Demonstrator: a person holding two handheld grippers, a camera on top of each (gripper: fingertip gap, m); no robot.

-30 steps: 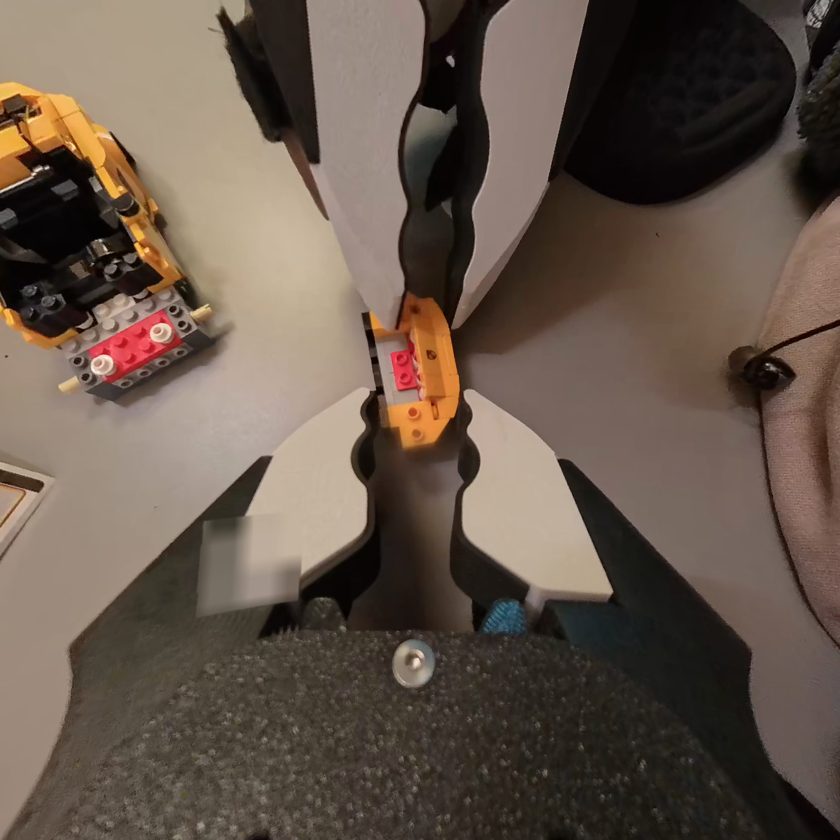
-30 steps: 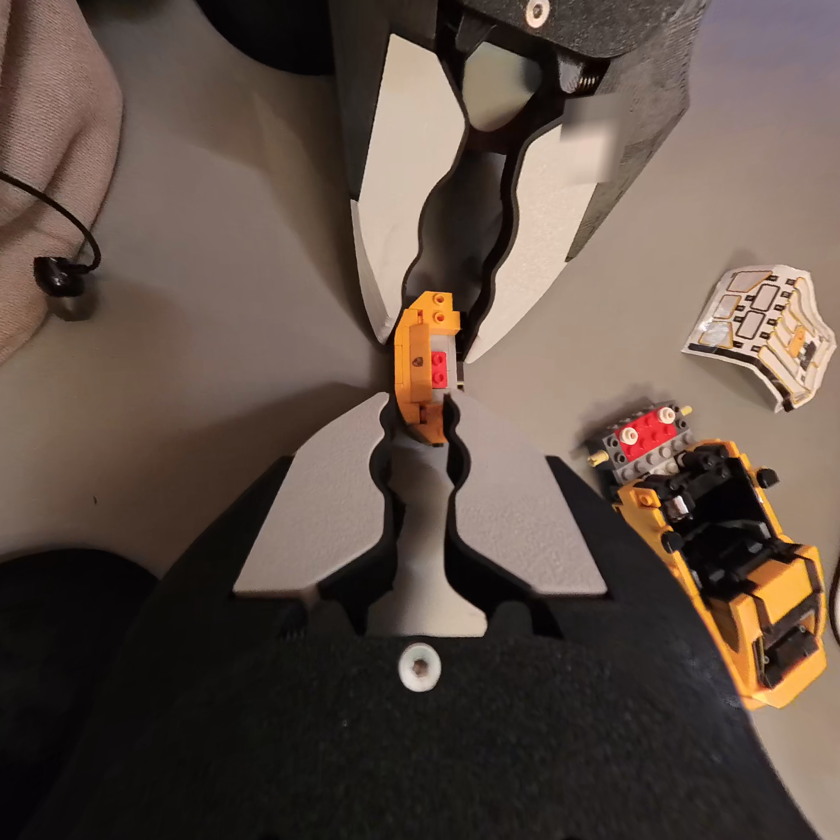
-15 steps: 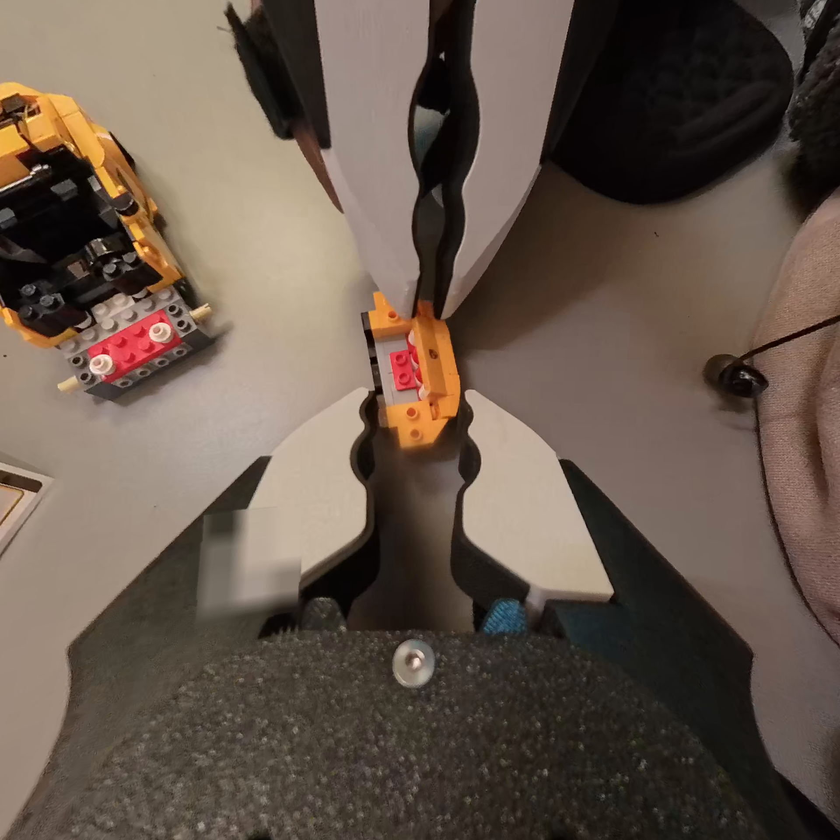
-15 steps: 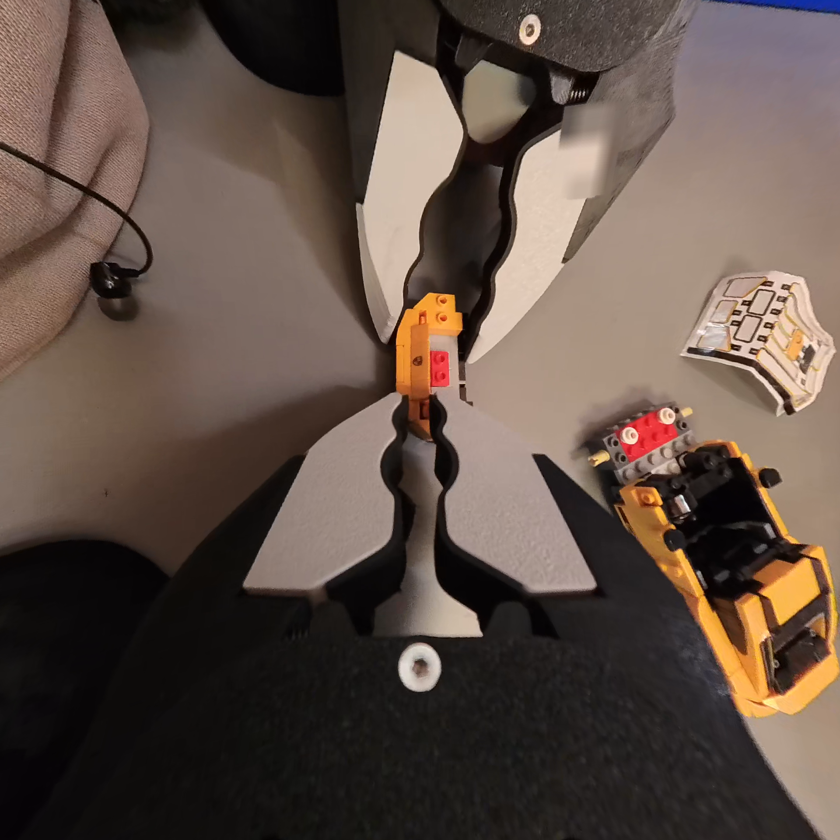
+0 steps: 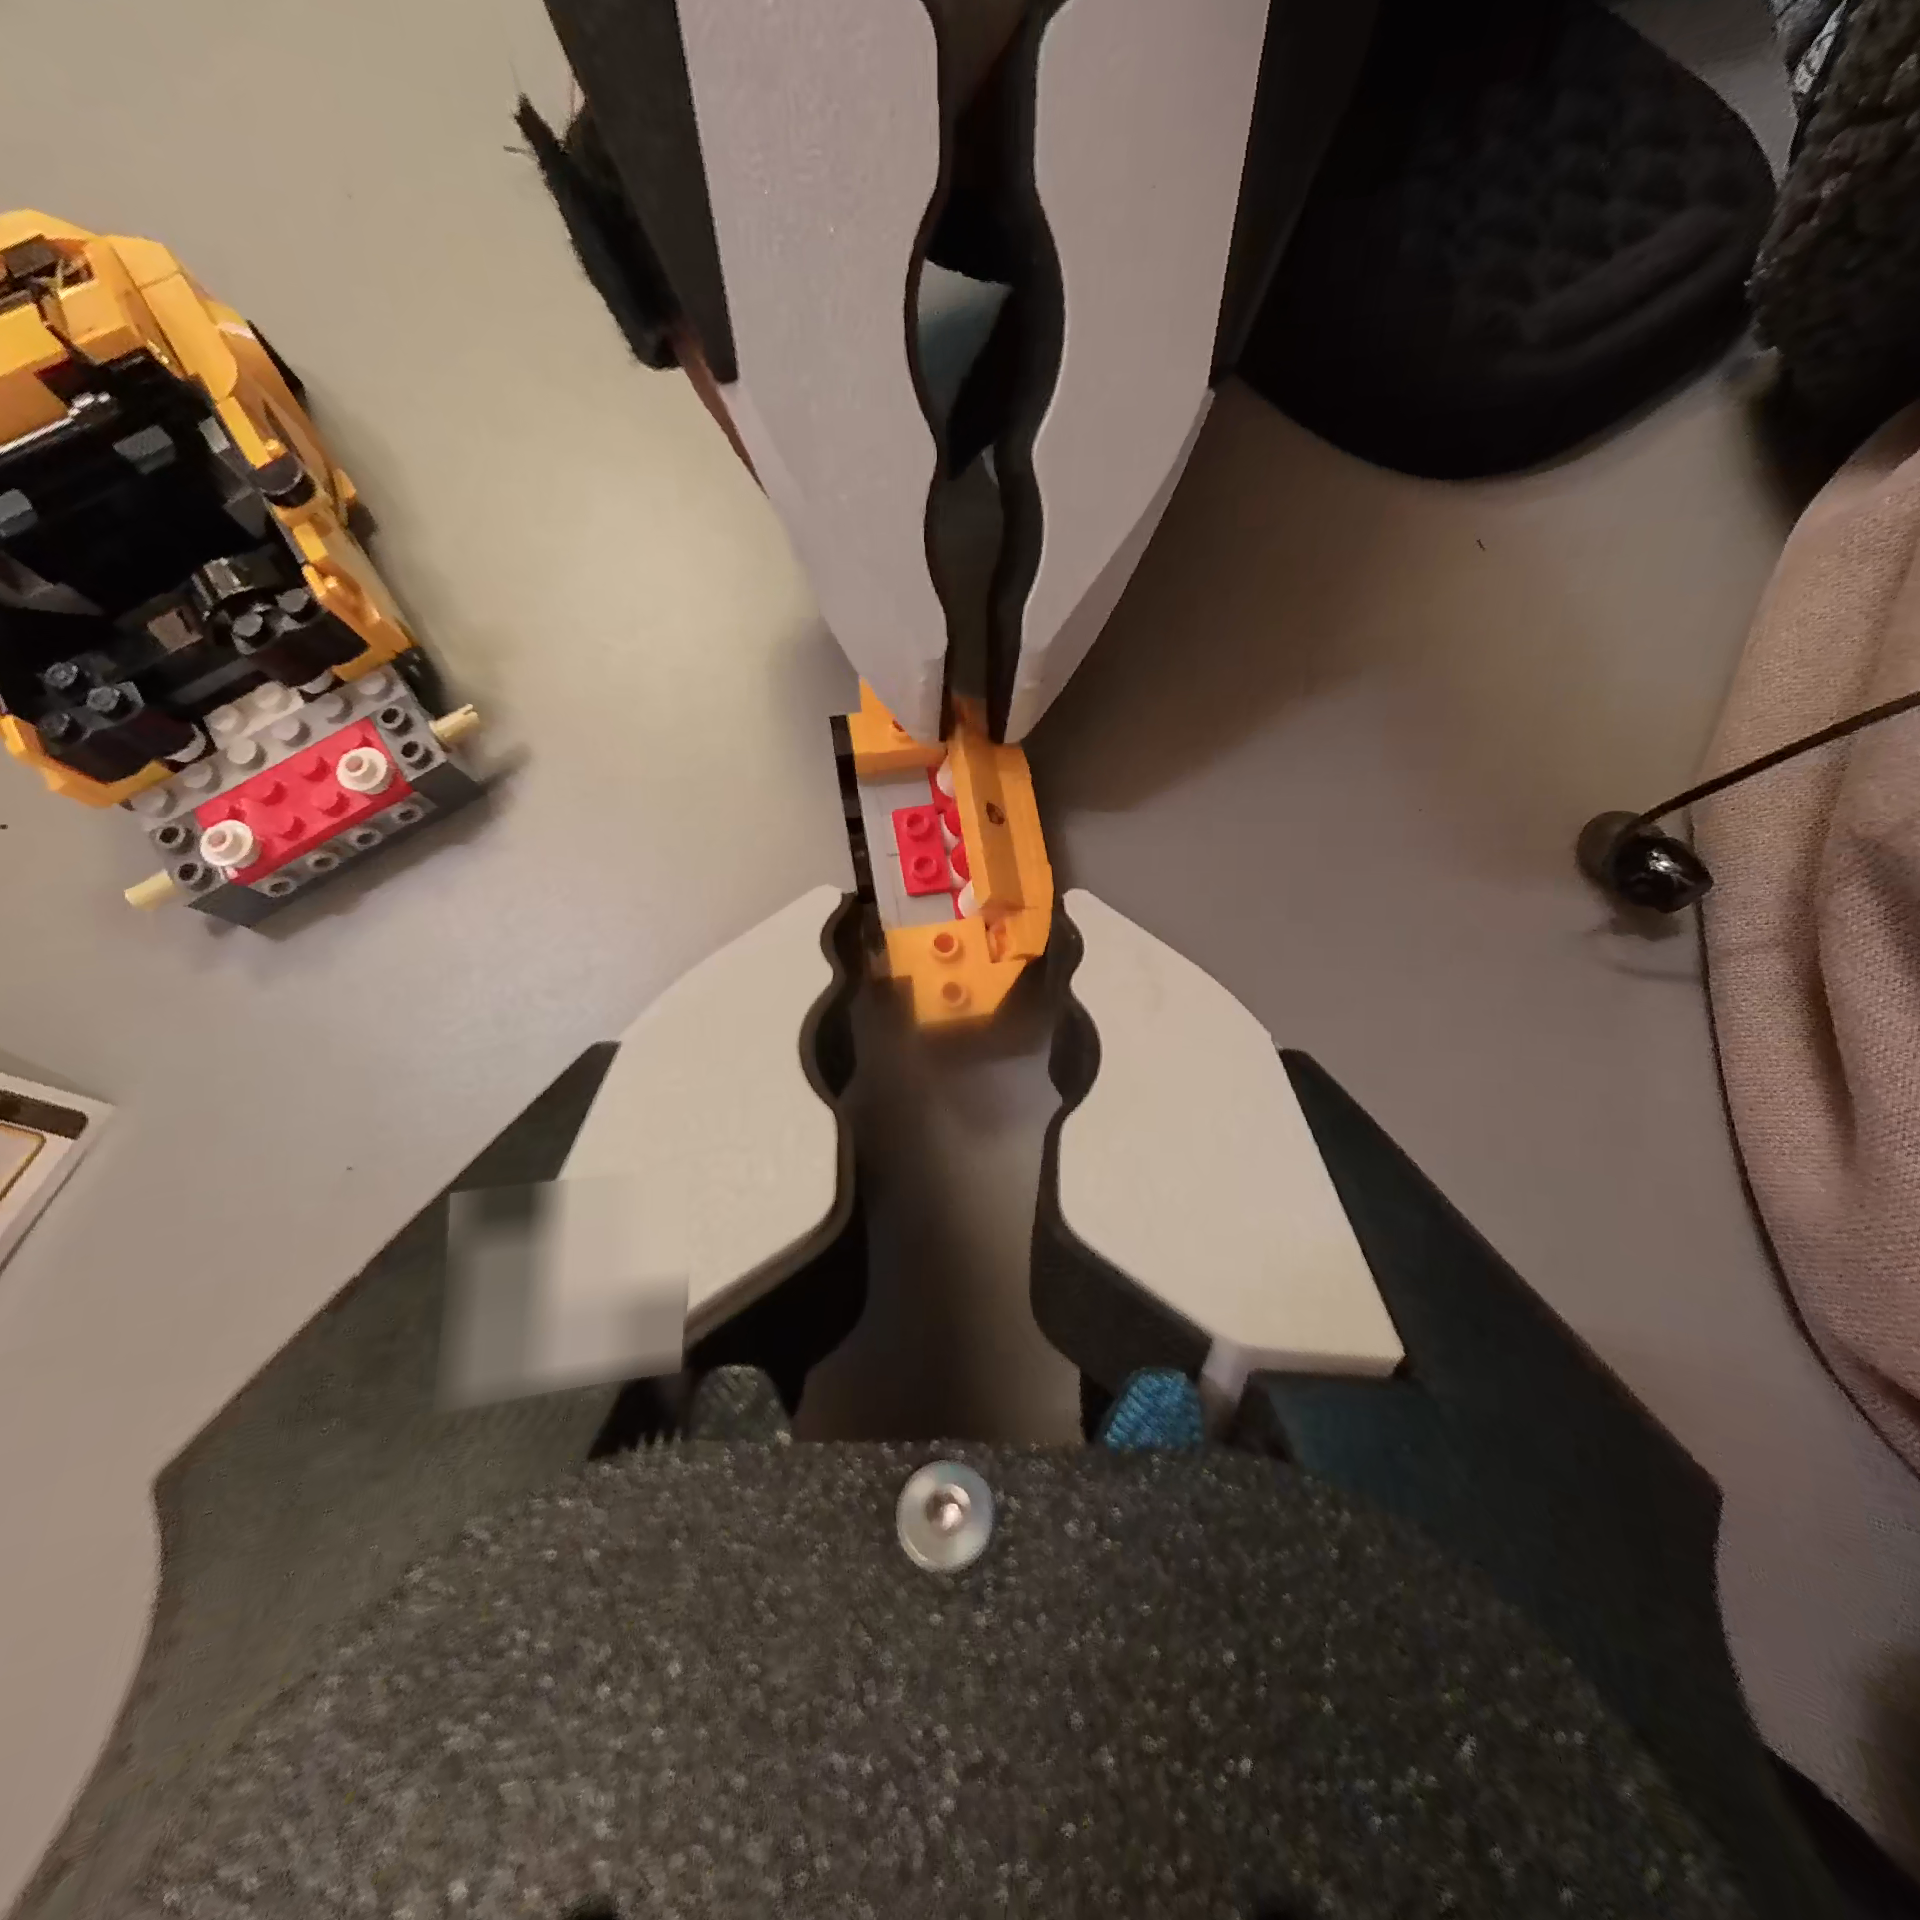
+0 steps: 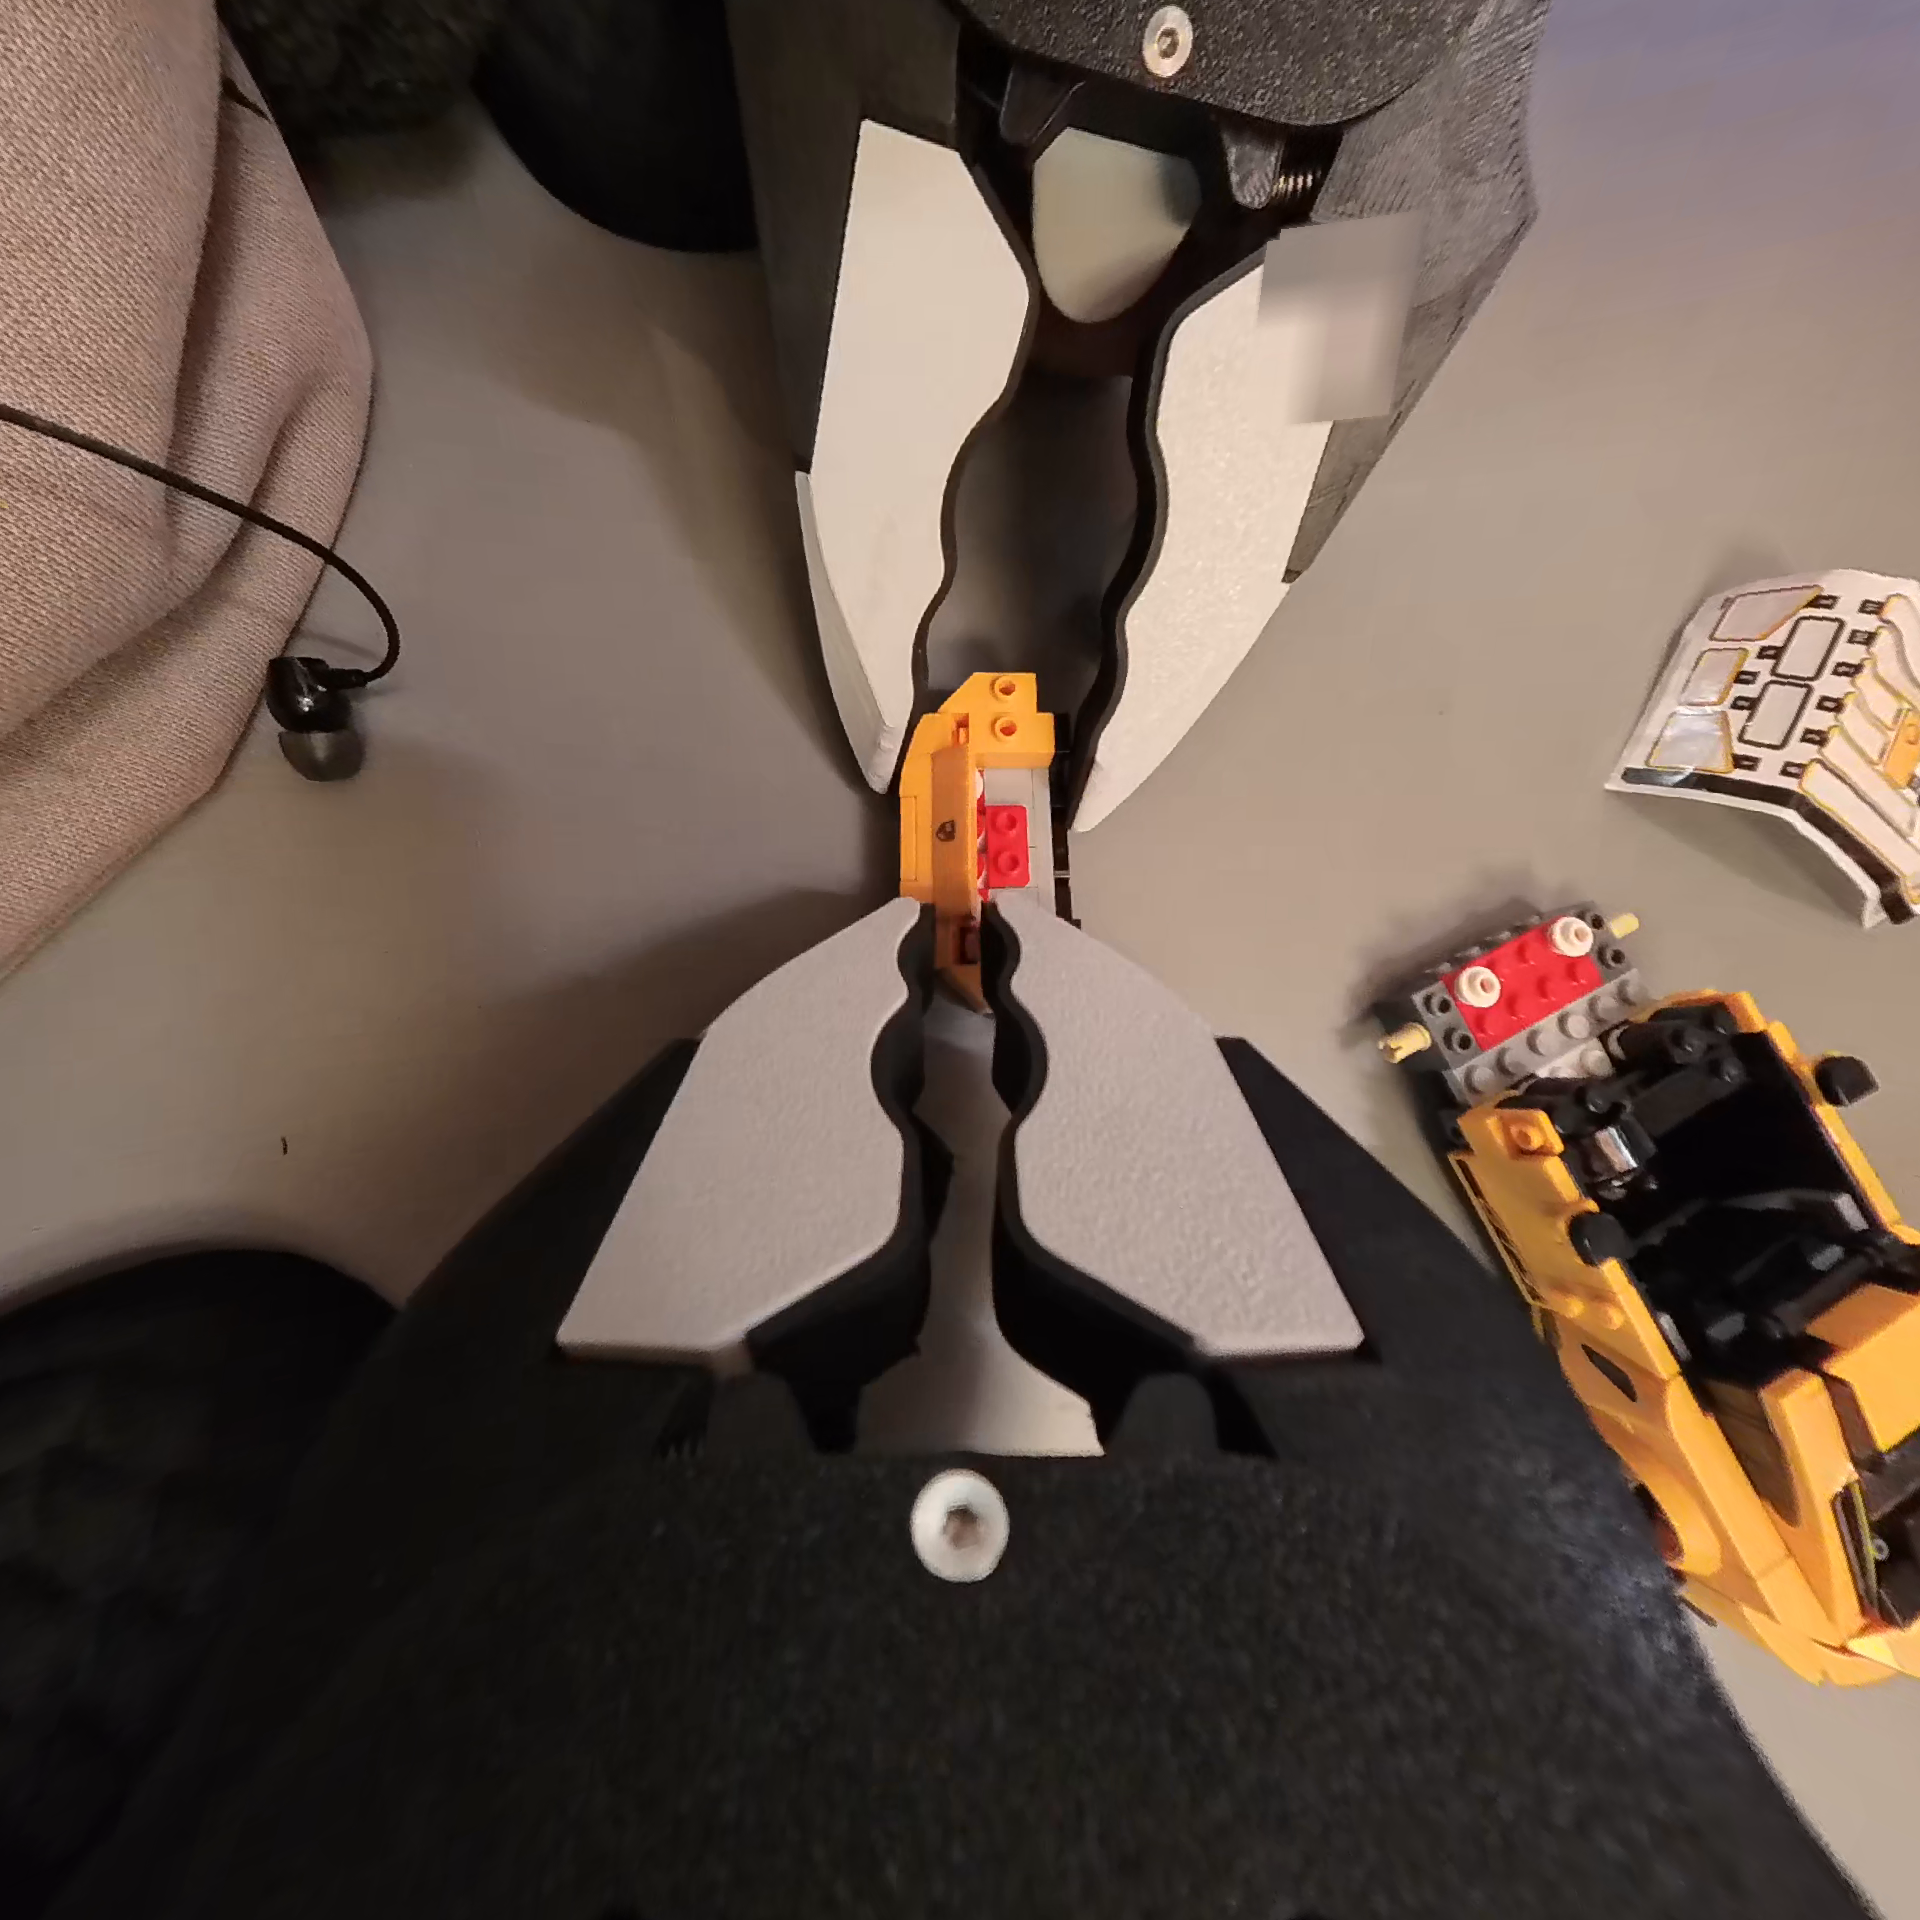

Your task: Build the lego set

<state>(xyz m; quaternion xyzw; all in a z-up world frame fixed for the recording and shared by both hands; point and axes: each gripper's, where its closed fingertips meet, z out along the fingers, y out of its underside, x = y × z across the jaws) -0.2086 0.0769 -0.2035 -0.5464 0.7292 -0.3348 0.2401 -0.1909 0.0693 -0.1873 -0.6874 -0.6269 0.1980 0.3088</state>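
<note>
A small orange, grey and red lego subassembly (image 5: 925,842) is held above the table between both grippers. My left gripper (image 5: 951,925) has its jaws set against both sides of one end of it. My right gripper (image 6: 956,925) is shut narrowly on the thin orange curved part at the other end (image 6: 951,831). In the left wrist view the right gripper (image 5: 971,717) comes in from the top. In the right wrist view the left gripper (image 6: 982,790) comes in from the top. The partly built yellow and black lego car (image 5: 177,582) lies on the table and also shows in the right wrist view (image 6: 1683,1247).
A curled sticker sheet (image 6: 1787,727) lies beyond the car. A black earbud on a cord (image 6: 312,717) lies beside beige fabric (image 6: 135,416). A dark padded object (image 5: 1507,239) sits at the table's far side. A booklet corner (image 5: 31,1153) shows at the left edge. Left and right tips are no more than a few centimetres apart.
My right gripper's jaws have closed from a wider gap onto the thin orange end of the subassembly. My left gripper has kept its hold. The car has not moved.
</note>
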